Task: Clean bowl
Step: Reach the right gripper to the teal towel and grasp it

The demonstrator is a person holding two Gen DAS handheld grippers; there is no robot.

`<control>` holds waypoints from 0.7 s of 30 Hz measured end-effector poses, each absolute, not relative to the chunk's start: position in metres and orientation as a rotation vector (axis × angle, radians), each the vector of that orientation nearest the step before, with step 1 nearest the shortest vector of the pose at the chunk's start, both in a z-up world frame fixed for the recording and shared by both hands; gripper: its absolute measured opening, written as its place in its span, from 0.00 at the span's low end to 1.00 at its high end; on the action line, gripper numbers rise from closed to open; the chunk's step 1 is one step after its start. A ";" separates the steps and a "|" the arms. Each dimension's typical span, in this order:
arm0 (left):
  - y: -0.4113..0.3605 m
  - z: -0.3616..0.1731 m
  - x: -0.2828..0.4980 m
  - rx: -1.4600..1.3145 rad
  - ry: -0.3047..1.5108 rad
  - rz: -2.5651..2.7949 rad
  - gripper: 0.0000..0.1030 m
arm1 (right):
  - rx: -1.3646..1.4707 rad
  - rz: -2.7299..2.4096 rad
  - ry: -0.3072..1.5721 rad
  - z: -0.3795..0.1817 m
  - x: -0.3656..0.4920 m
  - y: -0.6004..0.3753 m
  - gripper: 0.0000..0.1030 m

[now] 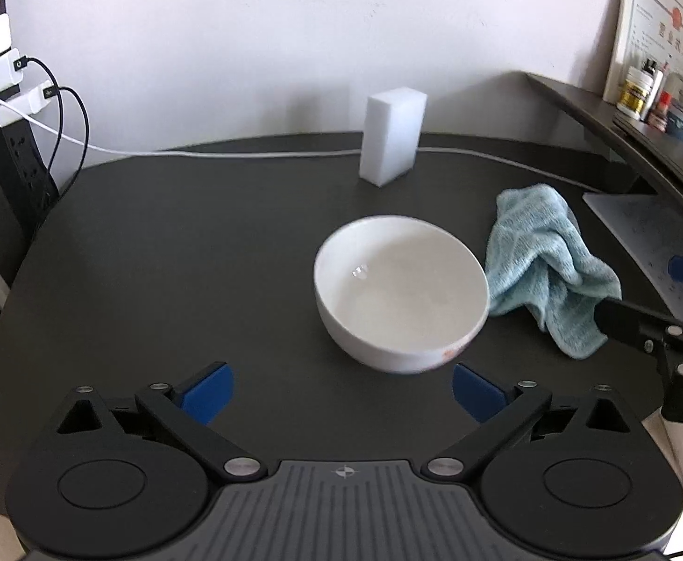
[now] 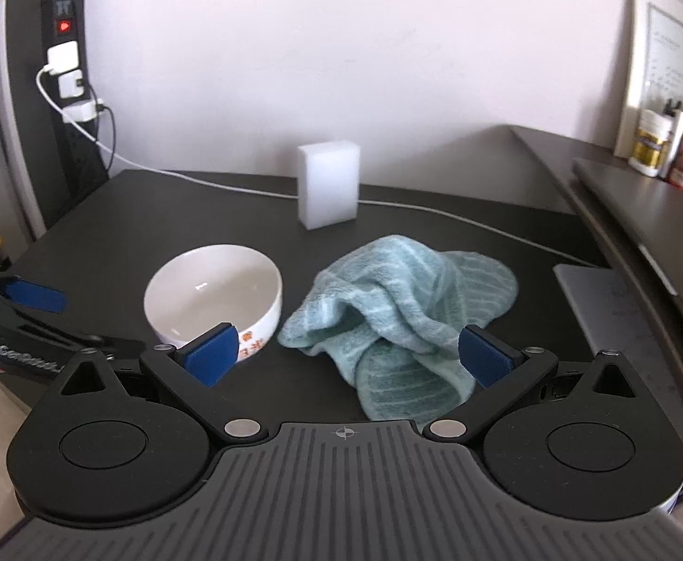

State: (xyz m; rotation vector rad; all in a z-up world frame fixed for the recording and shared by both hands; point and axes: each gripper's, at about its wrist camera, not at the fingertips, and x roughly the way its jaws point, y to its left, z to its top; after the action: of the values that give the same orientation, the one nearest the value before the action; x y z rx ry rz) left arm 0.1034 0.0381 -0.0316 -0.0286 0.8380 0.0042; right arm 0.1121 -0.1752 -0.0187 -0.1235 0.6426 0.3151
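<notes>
A white bowl (image 1: 400, 292) (image 2: 213, 297) with an orange pattern near its base stands upright on the dark table (image 1: 178, 257) (image 2: 435, 229). A crumpled light-blue cloth (image 1: 547, 271) (image 2: 402, 313) lies just to its right. My left gripper (image 1: 344, 392) is open, just short of the bowl, nothing between its blue pads. My right gripper (image 2: 348, 357) is open too, its fingers straddling the near part of the cloth without closing on it. In the right wrist view the left gripper's fingers (image 2: 35, 297) show at the left, beside the bowl.
A white sponge block (image 1: 393, 138) (image 2: 327, 184) stands upright at the back of the table, with a white cable (image 1: 248, 154) behind it. A power strip with chargers (image 1: 5, 75) hangs at the left. Bottles (image 1: 640, 89) stand on a raised shelf at the right, a grey pad (image 2: 622, 308) below it.
</notes>
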 end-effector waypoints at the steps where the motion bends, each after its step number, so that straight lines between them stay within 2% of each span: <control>1: 0.038 -0.031 0.105 -0.021 0.831 0.012 0.95 | -0.127 0.309 0.644 -0.019 0.118 -0.175 1.00; 5: 0.043 -0.026 0.123 0.020 0.804 0.048 0.95 | -0.135 0.285 0.640 -0.019 0.142 -0.176 0.91; 9: 0.046 -0.034 0.148 0.048 0.826 0.065 0.91 | -0.112 0.258 0.668 -0.025 0.186 -0.177 0.91; 13: 0.045 -0.049 0.170 0.081 0.861 0.071 0.89 | -0.061 0.257 0.762 -0.043 0.221 -0.178 0.81; 21: 0.050 -0.072 0.183 0.070 0.924 0.061 0.81 | -0.146 0.219 0.891 -0.090 0.245 -0.165 0.77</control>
State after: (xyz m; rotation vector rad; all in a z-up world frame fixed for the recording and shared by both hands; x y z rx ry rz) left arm 0.1834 0.0503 -0.0725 0.0703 0.9238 0.0611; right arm 0.2454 -0.1652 -0.0899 -0.1458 0.8913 0.2186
